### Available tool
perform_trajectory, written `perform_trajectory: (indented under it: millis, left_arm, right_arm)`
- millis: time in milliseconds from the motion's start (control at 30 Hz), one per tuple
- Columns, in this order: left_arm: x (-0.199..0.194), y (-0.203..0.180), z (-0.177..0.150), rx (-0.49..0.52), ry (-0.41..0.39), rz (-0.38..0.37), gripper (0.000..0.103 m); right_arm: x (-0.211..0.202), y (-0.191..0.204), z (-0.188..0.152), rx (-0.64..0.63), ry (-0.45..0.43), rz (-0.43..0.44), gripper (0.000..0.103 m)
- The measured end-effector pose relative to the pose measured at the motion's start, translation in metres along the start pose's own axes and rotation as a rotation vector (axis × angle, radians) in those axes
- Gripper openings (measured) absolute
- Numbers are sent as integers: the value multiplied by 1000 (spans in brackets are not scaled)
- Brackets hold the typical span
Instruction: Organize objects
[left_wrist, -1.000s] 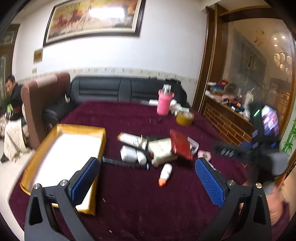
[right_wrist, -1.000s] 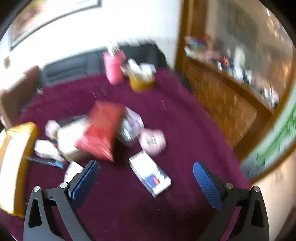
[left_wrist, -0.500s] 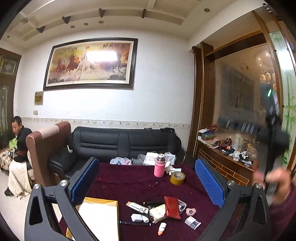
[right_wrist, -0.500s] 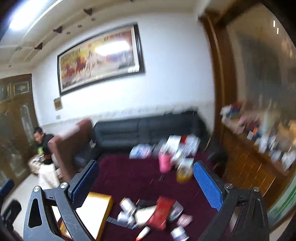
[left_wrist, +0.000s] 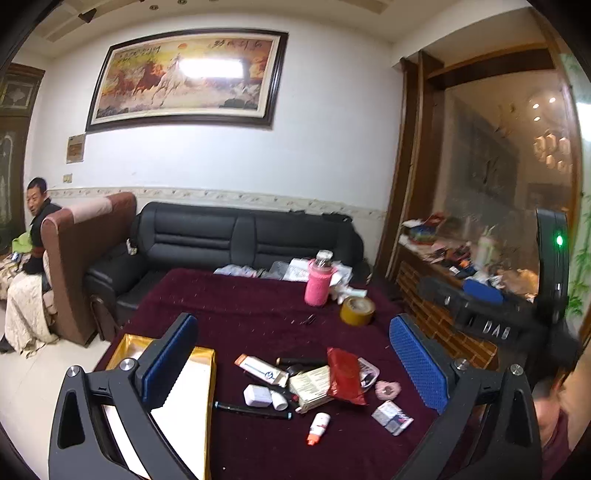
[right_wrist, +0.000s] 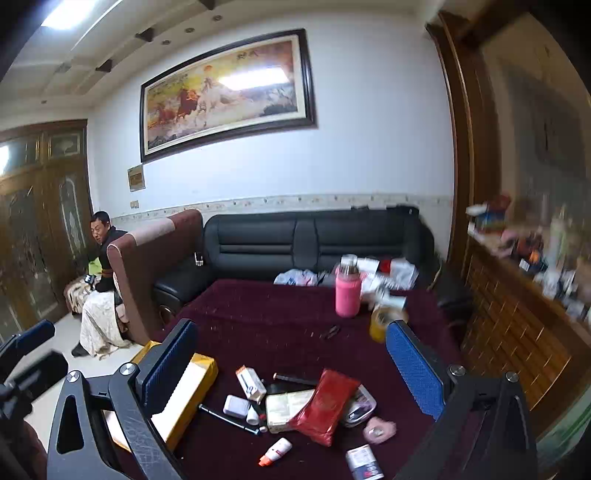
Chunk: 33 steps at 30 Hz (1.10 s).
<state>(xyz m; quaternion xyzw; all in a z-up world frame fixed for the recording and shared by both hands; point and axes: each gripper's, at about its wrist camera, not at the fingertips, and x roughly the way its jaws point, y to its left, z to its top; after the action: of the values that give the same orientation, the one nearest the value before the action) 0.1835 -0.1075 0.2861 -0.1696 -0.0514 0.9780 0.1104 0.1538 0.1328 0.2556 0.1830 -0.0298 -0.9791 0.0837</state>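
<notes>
At twelve o'clock I see a black leather sofa under a framed horse painting. At nine o'clock, a man sits behind a brown armchair; a cluttered brick counter at three.

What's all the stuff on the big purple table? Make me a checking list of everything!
Surface: table under a dark maroon cloth.
Job's things: gold-sided box, open, white inside, at the left; red pouch, white case, black pen, small tube and small carton lie loose mid-table.
Clutter: pink bottle and yellow tape roll stand at the far side.
Grippers: left gripper and right gripper open, empty, above the table.
Cables: nothing seen.
Surroundings: black sofa, framed horse painting, seated man.
</notes>
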Motion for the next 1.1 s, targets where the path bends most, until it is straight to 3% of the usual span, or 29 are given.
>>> perform_trajectory:
  millis: [233,467,600,733,933,1100]
  left_arm:
    - [83,-9,-35,-9,91,106,103]
    - [154,-5,-54,-117,118,95,103]
    - [178,1,-69,-96,183,145,103]
    - [178,25,-78,-167,259,111,103]
    - [147,64,-88,-208,281,117,103]
    - [124,87,-96,-226,287,136,103]
  right_arm:
    - [74,-39,-46,19,60,-64,103]
    - [97,-84,-65,46,90,-144,103]
    - [101,-100,-70,98,91,-174,103]
    - [85,-98,-71,143,43,-178,103]
    - [87,-90,-92,206,147,-126,103]
    - [82,-71,-110,219,203,-140,103]
